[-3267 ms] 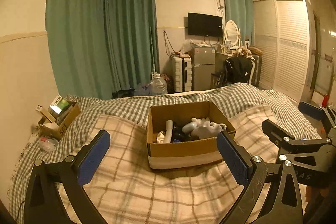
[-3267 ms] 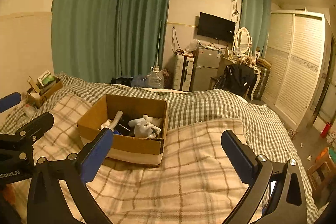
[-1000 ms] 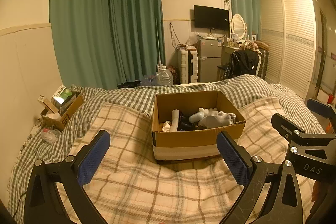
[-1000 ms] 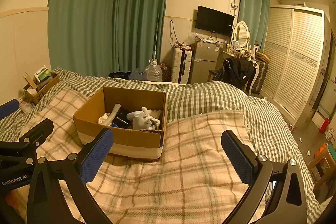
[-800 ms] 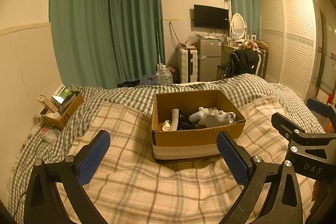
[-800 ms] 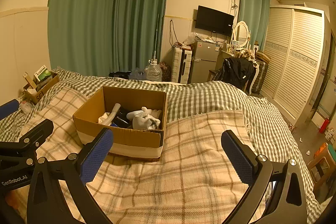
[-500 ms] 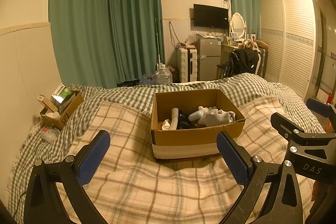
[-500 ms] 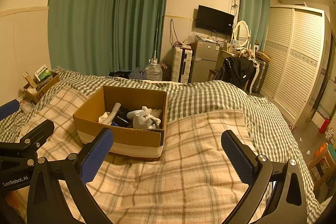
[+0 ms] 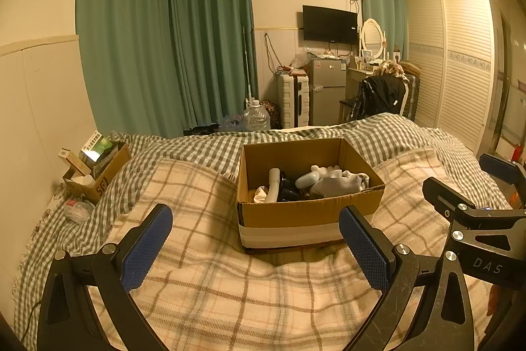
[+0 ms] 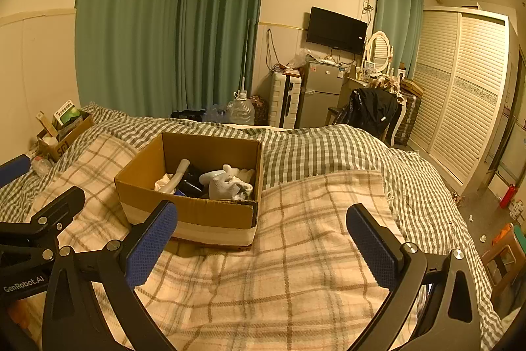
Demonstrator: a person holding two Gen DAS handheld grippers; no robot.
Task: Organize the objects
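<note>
An open cardboard box (image 9: 309,213) (image 10: 190,209) sits on a plaid blanket on the bed. It holds several items: a white tube (image 9: 273,185) (image 10: 179,175), dark objects, a pale bottle (image 9: 307,179) and white cloth (image 10: 227,186). My left gripper (image 9: 254,249) is open and empty, low over the blanket just in front of the box. My right gripper (image 10: 263,245) is open and empty, to the right of the box's front corner. Each gripper shows at the edge of the other's view.
A smaller cardboard box (image 9: 98,166) with packets stands at the bed's far left by the wall, a plastic bag (image 9: 77,209) beside it. Green curtains, a suitcase, a fridge, a chair and a wardrobe lie beyond the bed. A stool (image 10: 503,255) stands at right.
Both views have shifted slightly since 3.3 s ago, with the box now a little nearer and more centred. Over the last second almost nothing has moved. Both grippers stay open.
</note>
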